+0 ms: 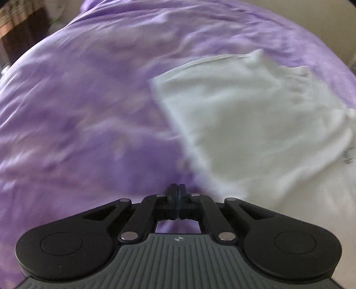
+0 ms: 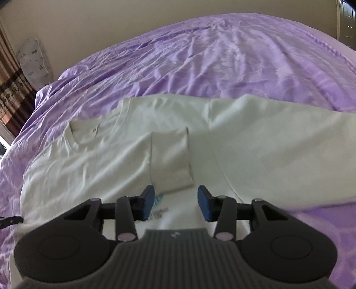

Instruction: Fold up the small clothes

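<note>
A white T-shirt (image 2: pixel 111 160) lies flat on the purple bedsheet (image 2: pixel 200 60), collar to the left, with one sleeve (image 2: pixel 170 157) folded over its body. My right gripper (image 2: pixel 175 200) is open and empty, just above the shirt near the folded sleeve's end. In the blurred left wrist view the shirt (image 1: pixel 255 124) lies to the right. My left gripper (image 1: pixel 178 189) is shut with nothing between the fingers, over the sheet (image 1: pixel 89 111) just left of the shirt's edge.
A patterned pillow (image 2: pixel 33 60) leans on the wall at the bed's far left, beside a brown curtain (image 2: pixel 11 93). The bedsheet spreads wrinkled beyond the shirt. A wooden piece (image 1: pixel 15 20) shows at the top left of the left wrist view.
</note>
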Tool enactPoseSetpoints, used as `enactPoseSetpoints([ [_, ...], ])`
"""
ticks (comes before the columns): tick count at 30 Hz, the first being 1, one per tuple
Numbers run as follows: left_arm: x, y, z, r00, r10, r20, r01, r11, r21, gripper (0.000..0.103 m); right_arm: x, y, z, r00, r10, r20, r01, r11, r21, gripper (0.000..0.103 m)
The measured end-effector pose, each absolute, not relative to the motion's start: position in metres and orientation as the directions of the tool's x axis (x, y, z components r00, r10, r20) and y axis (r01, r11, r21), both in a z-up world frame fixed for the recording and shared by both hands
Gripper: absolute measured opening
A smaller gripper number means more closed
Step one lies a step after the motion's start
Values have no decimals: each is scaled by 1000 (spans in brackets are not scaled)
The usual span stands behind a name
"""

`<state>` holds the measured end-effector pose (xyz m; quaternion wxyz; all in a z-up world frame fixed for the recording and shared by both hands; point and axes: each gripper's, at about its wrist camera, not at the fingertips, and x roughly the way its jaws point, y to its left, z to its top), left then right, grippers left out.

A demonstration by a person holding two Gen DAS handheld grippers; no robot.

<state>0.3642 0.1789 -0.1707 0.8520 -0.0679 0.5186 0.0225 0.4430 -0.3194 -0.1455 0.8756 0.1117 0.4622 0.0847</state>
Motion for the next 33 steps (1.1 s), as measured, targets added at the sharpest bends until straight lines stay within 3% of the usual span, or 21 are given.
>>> enactPoseSetpoints([
  [6,338,195,-137,540,-174,-823,-126,951,-284,5,416,-345,-137,537,241,-808,-35,964,264,41],
  [8,333,187,-129,564,-195,-803,-102,948,-302,23,410,-351,-135,523,252,-814,-20,959,284,41],
  [10,334,180,-129,567,-205,-798,-98,945,-312,51,404,-353,-134,520,258,-814,-12,955,295,41],
  [11,335,178,-132,568,-217,-794,-108,937,-333,53,402,-353,-133,519,258,-815,-13,956,295,41],
  [15,348,183,-154,532,-269,-803,-197,883,-426,53,384,-356,-126,520,258,-815,-30,958,284,42],
  [17,351,188,-168,526,-276,-805,-253,852,-458,40,376,-362,-122,524,253,-813,-26,959,282,42],
  [18,351,191,-173,534,-295,-792,-271,828,-491,15,371,-366,-120,525,252,-813,-23,959,282,42],
  [19,351,194,-174,545,-316,-776,-276,806,-523,5,368,-370,-118,528,247,-813,-19,960,280,42],
  [23,343,194,-150,595,-285,-752,-210,848,-487,4,356,-388,-112,540,216,-813,6,965,261,42],
  [29,350,191,-174,520,-240,-820,-229,886,-404,5,353,-412,-120,525,174,-833,79,965,251,42],
  [33,348,192,-170,506,-268,-820,-231,873,-429,23,351,-421,-126,516,154,-843,108,964,242,42],
])
